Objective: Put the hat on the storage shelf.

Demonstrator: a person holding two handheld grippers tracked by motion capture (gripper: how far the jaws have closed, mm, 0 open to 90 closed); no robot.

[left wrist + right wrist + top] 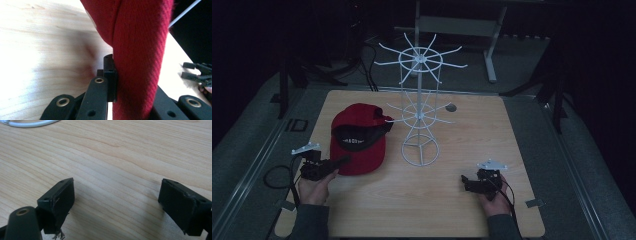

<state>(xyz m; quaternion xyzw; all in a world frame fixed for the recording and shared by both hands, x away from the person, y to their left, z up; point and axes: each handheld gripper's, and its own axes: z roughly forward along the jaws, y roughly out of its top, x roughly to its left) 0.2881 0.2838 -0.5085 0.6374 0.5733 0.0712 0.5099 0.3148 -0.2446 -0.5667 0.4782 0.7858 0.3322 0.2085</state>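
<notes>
Light wood tabletop (437,200), dark room around it. White wire rack (420,115) stands mid-table; red cap (362,145) lies just left of its base. My left hand-held gripper (343,161) is clamped on the cap's brim. My right hand-held gripper (464,181), to the rack's near right, has its jaws wide apart, empty, over bare wood.

A pale wooden table (452,200) stood under dim light on grey carpeted floor (247,145), with the grey metal legs of a stand (490,50) beyond its far edge and blackness farther behind and to both sides.
</notes>
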